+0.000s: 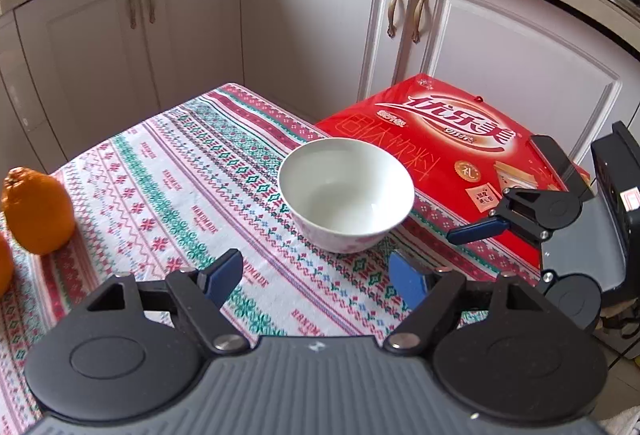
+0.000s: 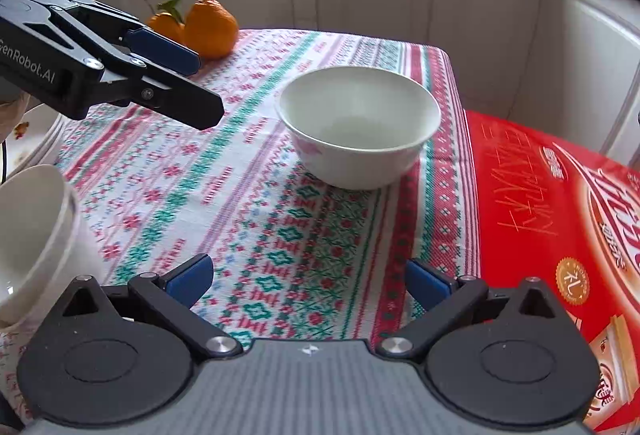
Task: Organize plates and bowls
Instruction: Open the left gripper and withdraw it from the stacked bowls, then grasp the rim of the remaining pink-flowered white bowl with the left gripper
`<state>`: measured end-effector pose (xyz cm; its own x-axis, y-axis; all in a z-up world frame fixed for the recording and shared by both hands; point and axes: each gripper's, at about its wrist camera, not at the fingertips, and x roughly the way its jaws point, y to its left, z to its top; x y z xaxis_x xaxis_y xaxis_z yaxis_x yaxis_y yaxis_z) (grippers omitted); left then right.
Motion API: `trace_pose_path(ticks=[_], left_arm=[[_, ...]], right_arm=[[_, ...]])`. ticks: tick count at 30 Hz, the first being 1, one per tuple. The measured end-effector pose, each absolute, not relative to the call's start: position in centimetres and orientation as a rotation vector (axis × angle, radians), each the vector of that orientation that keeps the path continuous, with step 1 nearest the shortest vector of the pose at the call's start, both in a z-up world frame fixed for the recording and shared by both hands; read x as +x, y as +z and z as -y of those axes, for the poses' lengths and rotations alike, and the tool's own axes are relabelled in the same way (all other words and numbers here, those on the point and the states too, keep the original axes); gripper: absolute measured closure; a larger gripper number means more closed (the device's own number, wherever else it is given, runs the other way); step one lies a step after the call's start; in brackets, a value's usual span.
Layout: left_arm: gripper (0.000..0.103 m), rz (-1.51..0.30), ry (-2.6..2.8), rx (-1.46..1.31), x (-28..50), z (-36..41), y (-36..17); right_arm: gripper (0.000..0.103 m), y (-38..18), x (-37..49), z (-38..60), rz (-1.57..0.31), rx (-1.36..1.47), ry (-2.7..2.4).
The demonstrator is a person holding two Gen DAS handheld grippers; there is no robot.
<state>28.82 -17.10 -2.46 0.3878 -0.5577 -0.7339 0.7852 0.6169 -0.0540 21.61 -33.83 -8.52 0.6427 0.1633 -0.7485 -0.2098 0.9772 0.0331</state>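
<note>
Both hand-held grippers, left (image 1: 316,277) and right (image 2: 308,279), gape released; the bowl (image 1: 346,193) stands mid-frame on the desk (image 1: 180,175).

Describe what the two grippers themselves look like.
Both look alike. The left gripper and right gripper have black linkage arms on round black discs, silver pivot screws, a ribbed grey body and blue finger pads. White "GenRobot.AI" lettering marks the left one's side.

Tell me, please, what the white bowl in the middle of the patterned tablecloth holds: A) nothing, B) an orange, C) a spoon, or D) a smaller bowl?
A: both wrist views look into the white bowl and show only its bare white inside; the oranges sit apart on the tablecloth.
</note>
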Motion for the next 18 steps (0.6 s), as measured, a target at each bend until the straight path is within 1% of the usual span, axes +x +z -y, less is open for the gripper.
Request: trace_pose_path(ticks=[3, 5, 10, 15, 18], left_arm=[[0.023, -0.798, -0.886, 0.32, 29.4, 17.8, -2.9], [0.023, -0.803, -0.894, 0.314, 29.6, 18.1, -3.2], [0.023, -0.815, -0.905, 0.307, 30.2, 18.7, -3.6], [0.023, -0.815, -0.922, 0.302, 30.8, 19.4, -3.7], [0.023, -0.811, -0.926, 0.3, 31.2, 20.0, -3.7]], right_arm=[[0.0, -9.3, 22.1, 34.3, -0.855, -0.053, 0.189], [0.0, -9.6, 22.3, 34.0, -0.856, -0.097, 0.164], [0.0, -9.6, 22.3, 34.0, -0.866, -0.097, 0.148], [0.0, -9.8, 21.9, 34.1, -0.826, -0.1, 0.153], [0.0, -9.4, 22.2, 34.2, -0.846, -0.101, 0.148]])
